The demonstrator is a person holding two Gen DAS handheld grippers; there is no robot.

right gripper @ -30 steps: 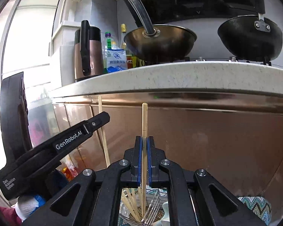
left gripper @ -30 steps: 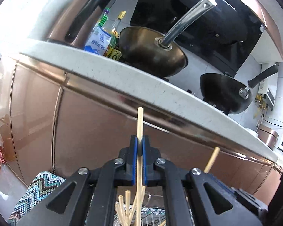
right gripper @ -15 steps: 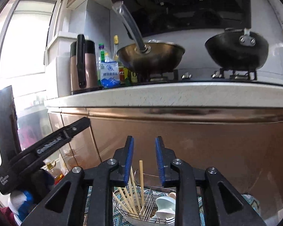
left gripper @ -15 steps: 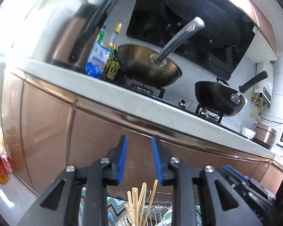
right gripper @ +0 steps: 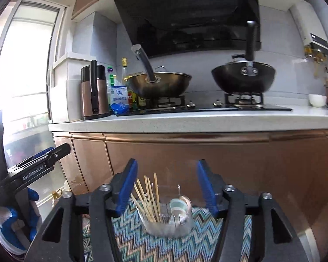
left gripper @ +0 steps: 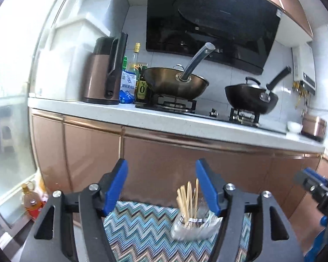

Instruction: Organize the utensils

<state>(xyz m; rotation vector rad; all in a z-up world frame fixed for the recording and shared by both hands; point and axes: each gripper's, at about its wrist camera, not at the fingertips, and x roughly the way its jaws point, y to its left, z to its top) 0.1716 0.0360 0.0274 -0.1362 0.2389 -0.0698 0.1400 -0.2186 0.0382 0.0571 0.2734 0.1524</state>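
Note:
A wire utensil holder stands on a zigzag-patterned mat, with several wooden chopsticks upright in it and pale spoons beside them. It also shows in the left wrist view with the chopsticks. My left gripper is open and empty, above and behind the holder. My right gripper is open and empty, also pulled back above the holder. The left gripper shows at the left edge of the right wrist view.
Copper-coloured cabinet fronts rise behind the mat under a white countertop. On it stand a thermos jug, bottles, a wok and a black pan. An oil bottle stands on the floor at left.
Both grippers were each shut on one chopstick above the holder; both opened, the chopsticks dropped into the holder, and both grippers pulled up and back.

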